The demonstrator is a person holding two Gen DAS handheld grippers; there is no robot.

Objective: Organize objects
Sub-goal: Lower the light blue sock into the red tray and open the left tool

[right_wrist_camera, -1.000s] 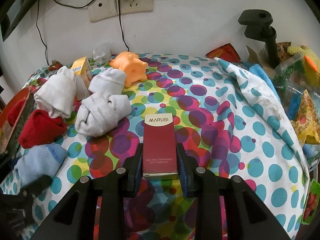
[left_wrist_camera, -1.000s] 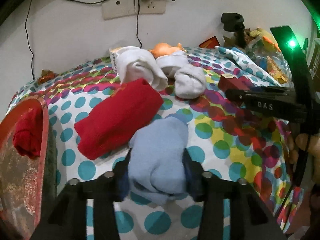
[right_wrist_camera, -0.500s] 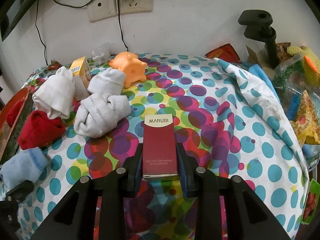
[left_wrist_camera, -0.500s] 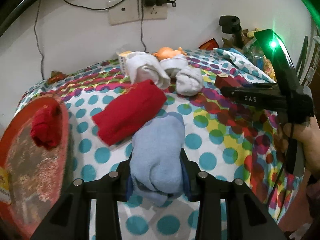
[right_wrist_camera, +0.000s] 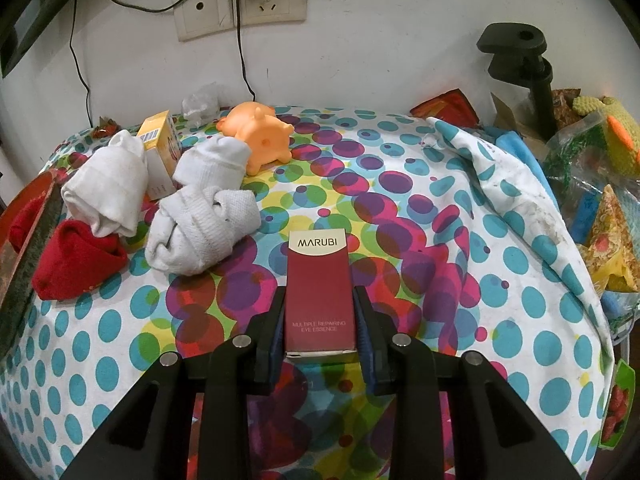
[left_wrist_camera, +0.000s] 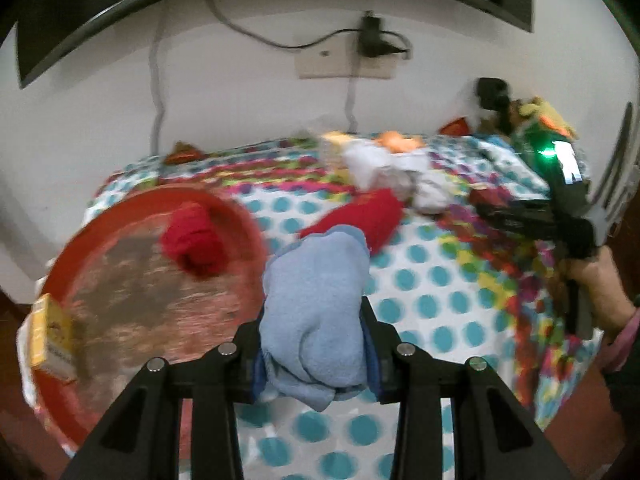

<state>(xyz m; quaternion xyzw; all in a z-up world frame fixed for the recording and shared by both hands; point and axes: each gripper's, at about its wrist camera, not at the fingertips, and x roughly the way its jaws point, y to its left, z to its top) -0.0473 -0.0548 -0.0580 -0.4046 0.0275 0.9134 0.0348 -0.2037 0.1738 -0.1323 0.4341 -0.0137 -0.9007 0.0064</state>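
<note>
A sock (left_wrist_camera: 196, 242) lay in the tray (left_wrist_camera: 120, 220) at the table's left edge. Right of it lay more socks (right_wrist_camera: 200, 228), with a toy pig (right_wrist_camera: 260, 136) behind them.

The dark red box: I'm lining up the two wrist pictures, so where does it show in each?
Left wrist: the dark red box is small and blurred at the right, in the right gripper.
Right wrist: the box is at lower centre, clamped between the gripper's fingers.
Shared landmark: the red sock lying on the dotted cloth.
</note>
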